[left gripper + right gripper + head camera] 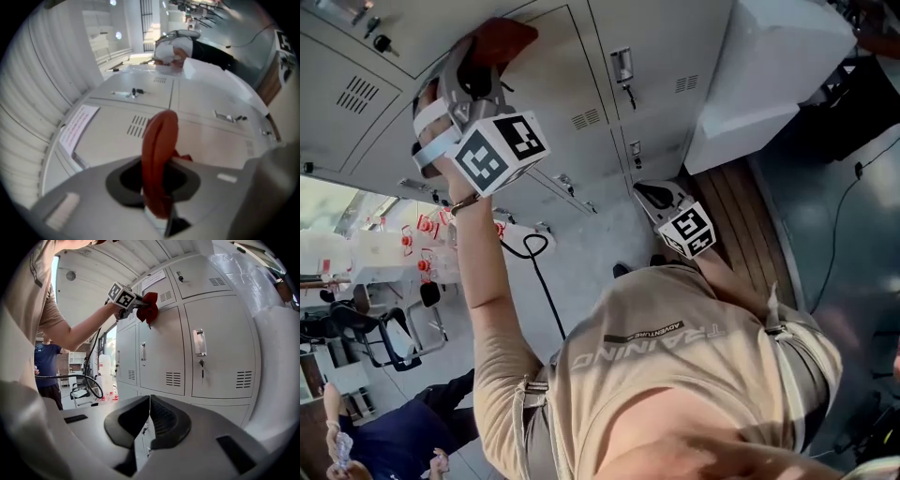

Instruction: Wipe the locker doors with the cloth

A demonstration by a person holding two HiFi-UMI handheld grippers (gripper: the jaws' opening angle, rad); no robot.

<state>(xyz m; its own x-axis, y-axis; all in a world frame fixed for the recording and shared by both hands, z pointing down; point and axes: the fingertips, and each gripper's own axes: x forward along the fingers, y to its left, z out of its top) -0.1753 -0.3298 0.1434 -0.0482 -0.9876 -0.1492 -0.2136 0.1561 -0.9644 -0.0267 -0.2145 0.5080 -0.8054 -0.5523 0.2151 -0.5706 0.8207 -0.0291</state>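
A red cloth (499, 39) is pinched in my left gripper (480, 67), which is raised high and presses it against an upper grey locker door (553, 84). The left gripper view has the cloth (159, 150) standing folded between the jaws, with a vented door (108, 136) right behind it. My right gripper (654, 195) hangs lower, beside the bottom lockers, shut with nothing in it. Its own view shows the jaws (149, 401) closed together, and beyond them the left gripper (131, 302) with the cloth (149, 308) on the locker doors (164, 352).
A large white wrapped object (769, 75) stands against the lockers on the right. Keys hang in a lock (202, 365). A black cable (539, 272) crosses the floor. An office chair (389, 337) and another person (403, 422) are behind me on the left.
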